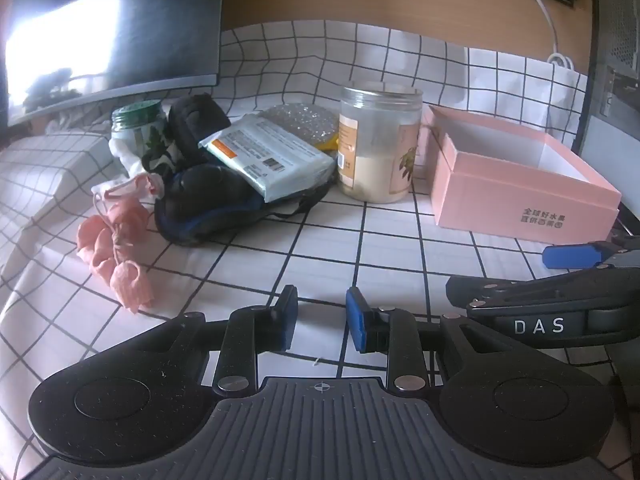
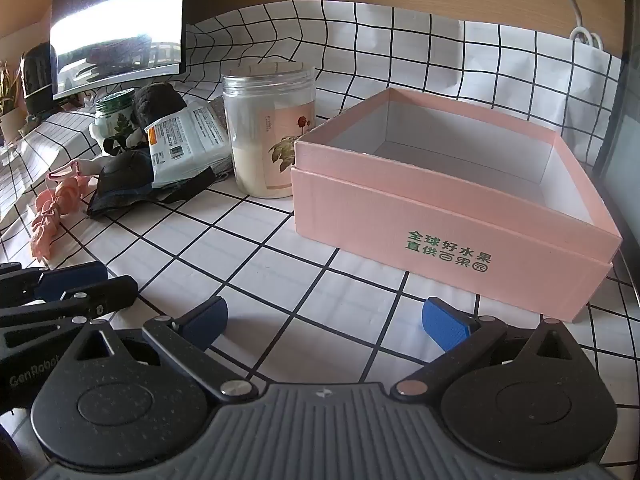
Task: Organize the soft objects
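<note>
Pink cloth (image 1: 116, 248) crumpled beside dark pouch (image 1: 208, 208).

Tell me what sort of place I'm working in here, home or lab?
Most likely a home desk, not a lab. A monitor stands at the back against a wood-look wall, a checked tablecloth covers the surface, and household odds lie about: a pink gift box, a large jar, a wipes pack.

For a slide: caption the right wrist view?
Open right gripper hovers over the checked cloth before an empty pink box, clutter piled left.
</note>
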